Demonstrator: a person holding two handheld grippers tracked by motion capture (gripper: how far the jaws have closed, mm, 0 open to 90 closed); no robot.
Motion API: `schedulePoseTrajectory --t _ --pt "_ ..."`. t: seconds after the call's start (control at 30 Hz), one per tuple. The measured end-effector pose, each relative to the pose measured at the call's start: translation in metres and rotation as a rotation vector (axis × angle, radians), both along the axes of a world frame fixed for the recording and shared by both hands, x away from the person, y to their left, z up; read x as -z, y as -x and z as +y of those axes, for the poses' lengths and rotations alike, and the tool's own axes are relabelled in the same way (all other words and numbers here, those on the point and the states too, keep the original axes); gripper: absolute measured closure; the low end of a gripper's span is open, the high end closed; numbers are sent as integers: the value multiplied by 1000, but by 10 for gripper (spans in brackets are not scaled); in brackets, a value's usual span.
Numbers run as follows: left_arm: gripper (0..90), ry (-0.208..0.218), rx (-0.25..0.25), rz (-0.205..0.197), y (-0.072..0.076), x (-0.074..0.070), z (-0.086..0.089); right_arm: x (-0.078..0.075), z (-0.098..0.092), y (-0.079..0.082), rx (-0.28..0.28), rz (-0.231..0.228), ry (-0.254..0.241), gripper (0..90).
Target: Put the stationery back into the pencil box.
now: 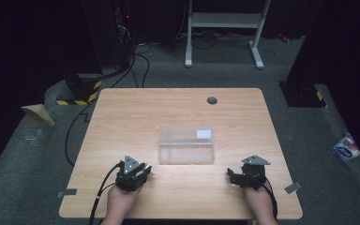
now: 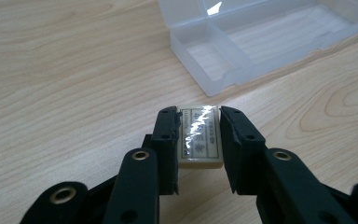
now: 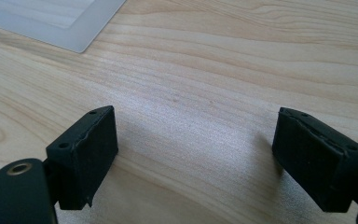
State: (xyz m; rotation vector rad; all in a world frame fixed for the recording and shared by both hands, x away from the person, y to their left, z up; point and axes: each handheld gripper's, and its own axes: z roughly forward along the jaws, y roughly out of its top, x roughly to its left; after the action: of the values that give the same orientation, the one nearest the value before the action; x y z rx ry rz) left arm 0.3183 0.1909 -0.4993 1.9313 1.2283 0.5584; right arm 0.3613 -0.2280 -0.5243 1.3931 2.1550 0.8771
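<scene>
We hold the eraser (image 2: 200,137) clamped in our left tool (image 2: 199,140), near the box (image 2: 261,42) on the counter (image 2: 65,84). Right tool (image 3: 196,158) stands apart, empty. The glossy wrapper may slip if grip loosens.

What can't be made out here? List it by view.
- Eraser, left gripper view: print too small and glared over; sides covered by the jaws.
- Clear box, high view: dividers too faint to count; left gripper view: far end cut by the edge.
- Right gripper: base cut off below.
</scene>
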Motion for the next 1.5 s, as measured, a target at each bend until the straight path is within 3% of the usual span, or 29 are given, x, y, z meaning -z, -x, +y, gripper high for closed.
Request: schedulePoseTrajectory --t 0.13,0.4,0.57,1.0,1.27,1.5 --pt "680 -19 7 -13 1 -5 -4 0 0 0 -1 0 0 139" --pt "681 5 35 -19 1 -13 -14 0 0 0 -5 -2 4 138" --pt "681 -16 60 -30 -1 -17 -20 0 0 0 -5 -3 5 139" --pt "681 15 95 -75 -4 -33 -33 0 0 0 -8 -2 6 139" --pt "681 25 84 -88 -7 -43 -35 0 0 0 -7 -1 4 138" --pt "680 10 83 -82 -9 -41 -38 0 0 0 -7 -2 4 139"
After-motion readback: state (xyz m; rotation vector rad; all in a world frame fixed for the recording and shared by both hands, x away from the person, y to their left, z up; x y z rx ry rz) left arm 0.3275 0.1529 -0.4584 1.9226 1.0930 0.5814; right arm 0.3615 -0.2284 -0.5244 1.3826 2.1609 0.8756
